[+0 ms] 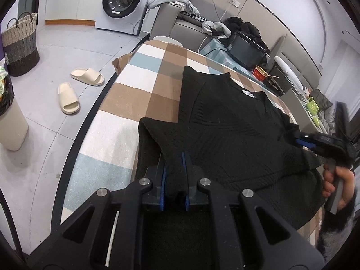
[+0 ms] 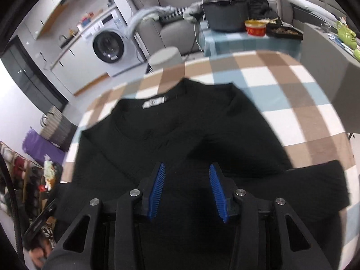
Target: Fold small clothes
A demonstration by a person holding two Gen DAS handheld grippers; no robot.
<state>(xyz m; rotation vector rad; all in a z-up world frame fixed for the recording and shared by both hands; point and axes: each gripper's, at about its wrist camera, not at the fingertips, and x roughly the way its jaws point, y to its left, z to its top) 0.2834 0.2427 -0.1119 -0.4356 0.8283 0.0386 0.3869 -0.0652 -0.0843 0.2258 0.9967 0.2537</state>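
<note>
Black knit sweater (image 2: 180,130), one only, spread flat on a checked tablecloth (image 2: 292,90) in brown, white and pale blue, neckline toward the far edge of the tabletop. Small white label (image 2: 155,100) sewn inside the collar, its print too blurred to read. One sleeve folded across toward the near right edge.

Left gripper (image 1: 174,171), blue-padded jaws narrow and clamped on a raised fold of the knit near the sweater's left side. Right gripper (image 2: 186,189), jaws wide apart with nothing between them, hovering over the sweater's lower middle; seen from the left wrist camera at the sweater's right edge, with the bare right hand (image 1: 337,184) wrapped round its handle.

Beyond the table: one white front-loading washing machine (image 1: 121,2), stickers on it unreadable; two cream slide sandals (image 1: 78,90) on the grey floor; one woven basket (image 1: 21,42); one red bowl (image 2: 255,28) with gold markings, not legible, on a neighbouring table.
</note>
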